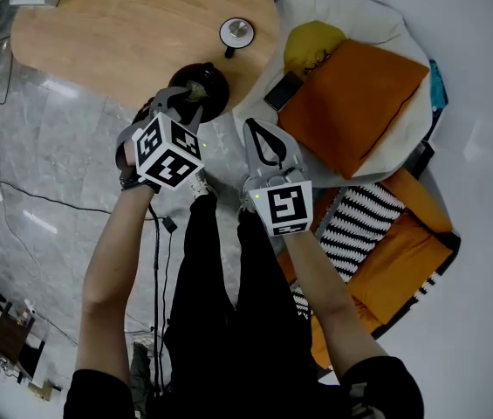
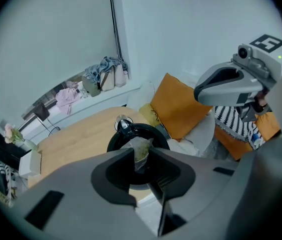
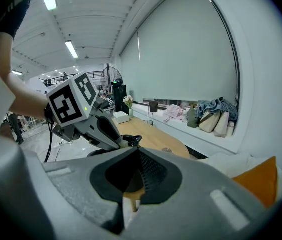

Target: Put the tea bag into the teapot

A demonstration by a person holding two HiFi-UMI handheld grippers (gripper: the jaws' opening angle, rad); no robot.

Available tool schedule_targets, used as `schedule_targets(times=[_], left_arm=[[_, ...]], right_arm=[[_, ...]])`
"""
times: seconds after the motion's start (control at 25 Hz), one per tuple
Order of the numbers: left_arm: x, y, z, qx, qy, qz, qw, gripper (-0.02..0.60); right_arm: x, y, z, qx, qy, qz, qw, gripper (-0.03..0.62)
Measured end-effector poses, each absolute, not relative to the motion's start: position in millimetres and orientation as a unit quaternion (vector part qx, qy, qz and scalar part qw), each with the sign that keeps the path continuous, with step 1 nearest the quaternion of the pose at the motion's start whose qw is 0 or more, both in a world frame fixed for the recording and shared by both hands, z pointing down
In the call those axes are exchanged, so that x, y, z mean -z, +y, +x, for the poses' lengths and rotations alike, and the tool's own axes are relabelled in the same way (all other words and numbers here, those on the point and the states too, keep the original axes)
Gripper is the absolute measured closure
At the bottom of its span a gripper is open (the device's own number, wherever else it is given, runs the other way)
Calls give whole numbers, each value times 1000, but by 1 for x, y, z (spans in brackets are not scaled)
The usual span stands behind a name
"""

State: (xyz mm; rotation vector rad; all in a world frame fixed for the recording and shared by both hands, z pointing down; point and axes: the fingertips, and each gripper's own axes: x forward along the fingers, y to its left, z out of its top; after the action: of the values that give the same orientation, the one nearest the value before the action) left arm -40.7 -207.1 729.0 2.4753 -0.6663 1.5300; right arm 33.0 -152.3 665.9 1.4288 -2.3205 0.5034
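A black teapot [image 1: 204,84] stands open at the near edge of the wooden table [image 1: 115,33], and its round lid [image 1: 236,31] lies apart, farther back. My left gripper [image 1: 185,100] hangs right over the pot. In the left gripper view the pale tea bag [image 2: 141,149] hangs between the parted tips of the left gripper [image 2: 141,152], above the teapot [image 2: 131,134] mouth, and the pads do not seem to press on it. My right gripper [image 1: 261,131] is off to the right of the pot, shut and empty; its tips meet in the right gripper view [image 3: 134,152].
Right of the table lies a white beanbag [image 1: 386,24] with an orange cushion [image 1: 351,103], a yellow cushion [image 1: 311,46] and a dark phone [image 1: 283,90]. A striped cushion [image 1: 359,225] lies nearer me. Cables [image 1: 19,190] run over the grey floor. My legs stand below the grippers.
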Motion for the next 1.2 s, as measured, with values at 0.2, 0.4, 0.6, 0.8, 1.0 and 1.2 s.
schedule_targets(times=[0.2,0.4,0.6,0.8,1.0,1.2], left_arm=[[-727,-199,-32,-502,-191,832,138,534],[-726,-210,-38,-506,-213,819,164,460],[-729,-206,-41,-525,-193,814,158,468],[-724,-208,-39,-506,-196,823,170,468],[-728,-208,-44,-501,-208,822,175,468],[-729,-206,-46,-500,-212,821,174,468]], right_arm=[[-667,-153,34,-180,-822,508,185,589],[-670,-150,35,-185,-819,509,186,589],[-671,-149,35,-189,-820,508,185,589],[-671,-152,36,-190,-820,508,184,589],[-671,-153,36,-189,-820,507,186,589],[-667,-155,35,-184,-822,505,188,589]])
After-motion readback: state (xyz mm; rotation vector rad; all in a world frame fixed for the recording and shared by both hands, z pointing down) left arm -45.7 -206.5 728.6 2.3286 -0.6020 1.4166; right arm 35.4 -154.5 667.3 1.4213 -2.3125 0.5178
